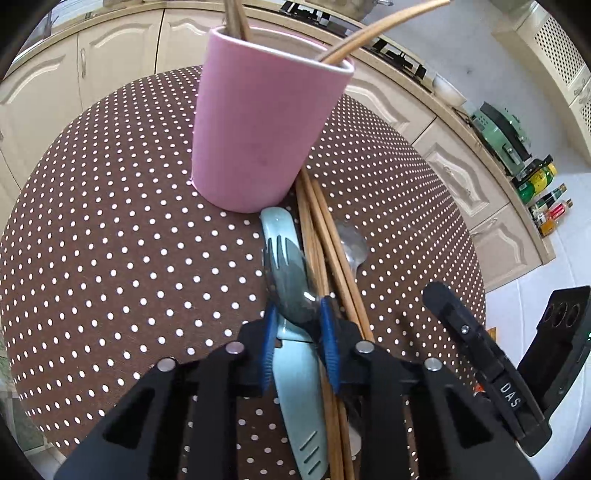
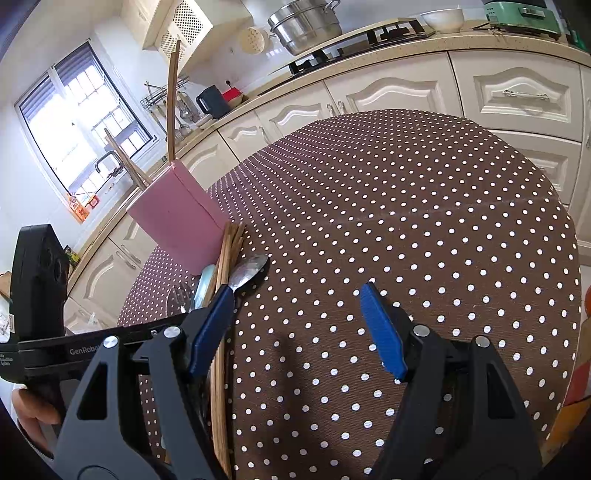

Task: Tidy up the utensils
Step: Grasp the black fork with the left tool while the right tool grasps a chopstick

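Observation:
A pink cup stands on the polka-dot table with chopsticks and a long wooden handle sticking out of it; it also shows in the right wrist view. In front of it lie a light-blue knife, several wooden chopsticks and a metal spoon. My left gripper is shut on a metal fork, just above the knife. My right gripper is open and empty; its left finger is beside the chopsticks and spoon.
Cream kitchen cabinets and a counter with a hob, a steel pot and bottles surround the round table. The right gripper's body shows at the left wrist view's right side.

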### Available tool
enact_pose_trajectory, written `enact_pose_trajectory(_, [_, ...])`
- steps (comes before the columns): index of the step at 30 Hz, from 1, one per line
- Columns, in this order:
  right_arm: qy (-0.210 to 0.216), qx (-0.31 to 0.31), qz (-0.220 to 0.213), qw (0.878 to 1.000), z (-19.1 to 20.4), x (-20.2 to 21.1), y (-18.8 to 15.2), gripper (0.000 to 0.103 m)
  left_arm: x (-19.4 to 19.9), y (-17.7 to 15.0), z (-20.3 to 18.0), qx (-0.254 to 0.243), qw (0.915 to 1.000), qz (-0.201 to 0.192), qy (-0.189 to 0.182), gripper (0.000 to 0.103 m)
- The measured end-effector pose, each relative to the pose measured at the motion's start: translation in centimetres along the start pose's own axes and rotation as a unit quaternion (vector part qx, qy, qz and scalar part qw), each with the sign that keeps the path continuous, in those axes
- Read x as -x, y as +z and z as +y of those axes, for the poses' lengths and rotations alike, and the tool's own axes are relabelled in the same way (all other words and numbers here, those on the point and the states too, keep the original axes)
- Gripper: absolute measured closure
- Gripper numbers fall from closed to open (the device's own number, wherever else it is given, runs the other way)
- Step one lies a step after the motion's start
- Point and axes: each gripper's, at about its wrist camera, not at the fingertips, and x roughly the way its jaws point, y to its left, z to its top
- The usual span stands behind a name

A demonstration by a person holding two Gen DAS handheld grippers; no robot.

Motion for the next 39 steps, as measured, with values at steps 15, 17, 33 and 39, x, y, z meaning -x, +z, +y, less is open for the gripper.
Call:
enact_pose_trajectory(15, [-0.021,0.096,0.073,0.992,3.9,-2.2,0.9,0.033,4.1,-0.8,4.6,0.03,0.9987,-0.032,-0.027,0.098])
enact_pose_trajectory(17, [-0.026,0.119,0.089,0.989,5.0,-2.7,1.4,0.04,4.6,-0.7,5.3,0.034,0.9984,-0.035,-0.027,0.098])
enact_pose_trajectory(33, [-0.034,0.186,0.257,0.948,9.0,-7.5,2.5,0.082,5.3,-0.5,10.6,0.038,0.9992,0.008,0.008,0.098])
enact_pose_trajectory(39, [-0.063,0.231,0.278,0.93,11.5,-8.6,2.9,0.085,4.1,0.8,9.8,0.023,0.9987,0.034,0.032,0.097])
